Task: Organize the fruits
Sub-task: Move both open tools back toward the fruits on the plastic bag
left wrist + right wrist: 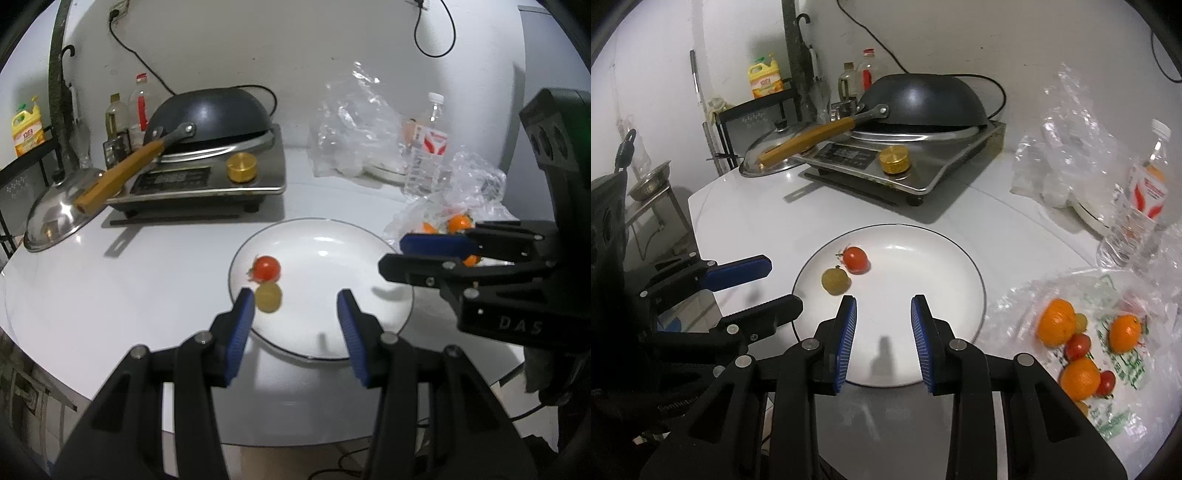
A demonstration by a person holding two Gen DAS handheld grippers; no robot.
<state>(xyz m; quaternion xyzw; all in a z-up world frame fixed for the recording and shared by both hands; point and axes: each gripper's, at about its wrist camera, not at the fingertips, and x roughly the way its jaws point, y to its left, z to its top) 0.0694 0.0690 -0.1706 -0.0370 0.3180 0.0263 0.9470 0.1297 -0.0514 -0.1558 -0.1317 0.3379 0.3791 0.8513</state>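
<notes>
Two small fruits, a red cherry tomato (856, 259) and a yellow-green one (835, 280), lie touching near the left rim of the round white plate (923, 258); its remaining surface is bare. Left gripper (295, 317) and right gripper (883, 325) hover spread, empty. Oranges (1057, 326) in the crinkled clear plastic bag (1027, 302) are partly obscured

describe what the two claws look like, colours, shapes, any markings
Both claws are matte black plastic frames with round silver pivot pins. Each has two flat fingers faced with blue ribbed pads. The left claw and the right claw look the same in build. The right claw's body has pale letters reading D A S. No hands or sleeves show.
</notes>
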